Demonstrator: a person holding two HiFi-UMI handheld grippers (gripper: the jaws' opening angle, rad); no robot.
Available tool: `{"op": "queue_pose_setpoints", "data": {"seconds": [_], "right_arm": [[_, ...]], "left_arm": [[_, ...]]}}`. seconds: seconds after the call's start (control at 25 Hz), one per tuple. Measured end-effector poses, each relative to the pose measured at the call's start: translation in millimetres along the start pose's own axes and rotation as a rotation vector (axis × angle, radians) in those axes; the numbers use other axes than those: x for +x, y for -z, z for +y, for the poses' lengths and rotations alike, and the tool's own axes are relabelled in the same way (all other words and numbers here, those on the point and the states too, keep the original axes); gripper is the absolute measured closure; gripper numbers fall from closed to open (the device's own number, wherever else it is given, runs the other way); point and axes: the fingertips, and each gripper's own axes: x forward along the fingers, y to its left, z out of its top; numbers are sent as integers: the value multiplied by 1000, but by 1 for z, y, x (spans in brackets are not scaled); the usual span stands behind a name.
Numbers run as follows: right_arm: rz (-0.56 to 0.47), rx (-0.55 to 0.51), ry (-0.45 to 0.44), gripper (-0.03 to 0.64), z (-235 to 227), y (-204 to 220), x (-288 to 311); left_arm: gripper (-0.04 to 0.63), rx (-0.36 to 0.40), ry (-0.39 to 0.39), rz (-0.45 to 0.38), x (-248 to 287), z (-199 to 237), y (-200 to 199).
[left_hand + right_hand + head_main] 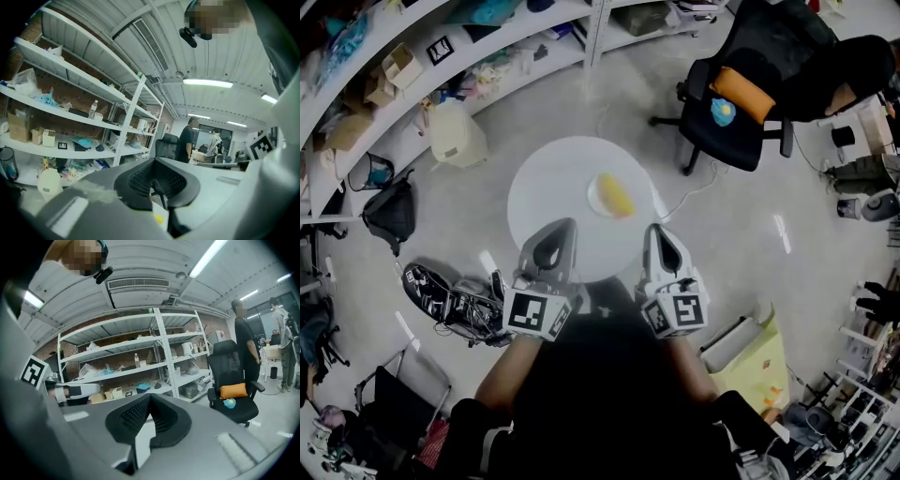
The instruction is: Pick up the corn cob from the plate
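A yellow corn cob [616, 196] lies on a small white plate [597, 200], right of centre on the round white table [548, 192]. My left gripper [564, 228] hangs over the table's near edge, short of the plate and to its left. My right gripper [655, 232] is at the near right rim, just below the plate. Both point towards the table with their jaws together and nothing in them. In the left gripper view the pads [140, 178] meet at the tip, and a yellow sliver shows low in the gap. In the right gripper view the pads [136, 416] also meet.
A black office chair [736, 94] with an orange cushion stands beyond the table on the right. Curved shelves [441, 47] full of clutter run along the left. A white jug [455, 134], a black bag [391, 214] and shoes [441, 295] lie on the floor at the left. People [186, 140] stand far off.
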Motion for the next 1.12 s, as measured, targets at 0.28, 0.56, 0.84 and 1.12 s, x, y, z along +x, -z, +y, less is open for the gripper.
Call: {"op": "queue_pose_setpoints", "data": {"seconds": [0.28,0.56,0.84,1.12], "right_arm": [[62,-8,-34,607,-20,21,40],[159,-2,-43,607,-34,55,64],[236,15,-42,600,-49,89,83],[314,19,-52,560,-63,124,106]], "left_arm": [[592,-23,-32,52,34,15,20],[592,-61,-49,91,62,24,43],[592,-102,-73,142,81,34,72],[592,-130,-89,179,99,45,93]]}}
